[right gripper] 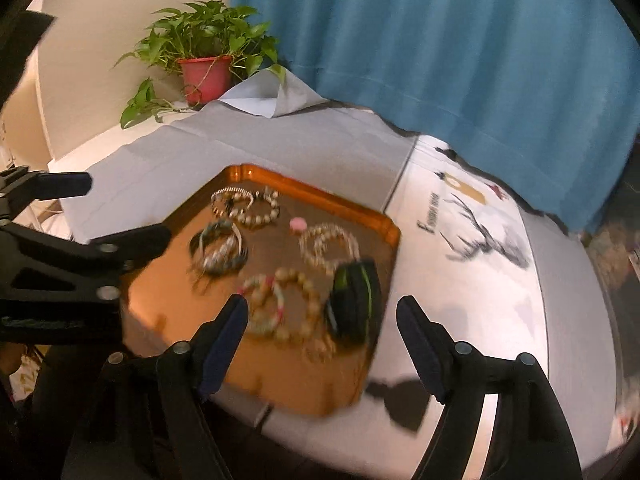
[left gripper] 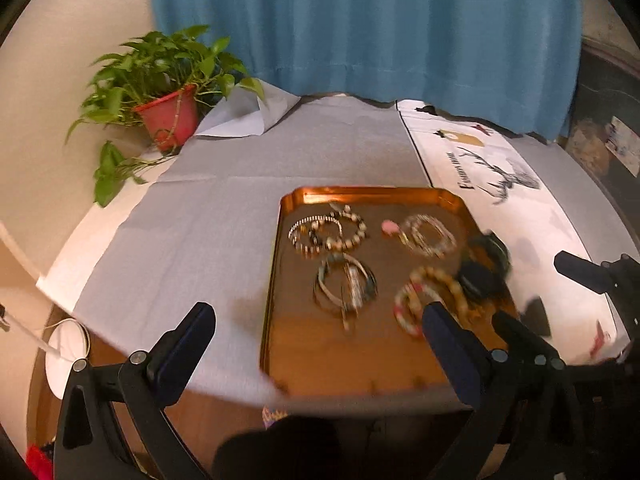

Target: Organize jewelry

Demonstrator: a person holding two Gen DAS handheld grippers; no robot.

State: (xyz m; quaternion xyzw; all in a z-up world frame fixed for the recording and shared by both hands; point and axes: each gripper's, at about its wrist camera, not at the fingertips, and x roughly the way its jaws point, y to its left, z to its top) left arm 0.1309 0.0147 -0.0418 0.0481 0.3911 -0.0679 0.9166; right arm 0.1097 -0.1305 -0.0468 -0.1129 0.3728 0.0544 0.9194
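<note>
While both tools hang wide open and hold nothing, the left gripper (left gripper: 318, 322) is low left, the bracelets (right gripper: 280, 264) lie on the tray (right gripper: 312, 196) mid-frame, and the right gripper (right gripper: 322, 312) could snag two tangled ones

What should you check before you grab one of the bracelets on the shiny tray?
1. Left gripper open and empty: ok, nothing sits between its fingers.
2. Right gripper open and empty: ok, its fingers stand apart over the near bracelets.
3. Bracelets all on the copper tray: ok, several groups lie inside its rim.
4. Big tan bead bracelet free to lift: not ok, it overlaps the pink-and-green one.
5. Black pouch out of the way: not ok, it sits right beside those bracelets.
6. Picture sharp enough to aim: not ok, the near bracelets look blurred.
</note>
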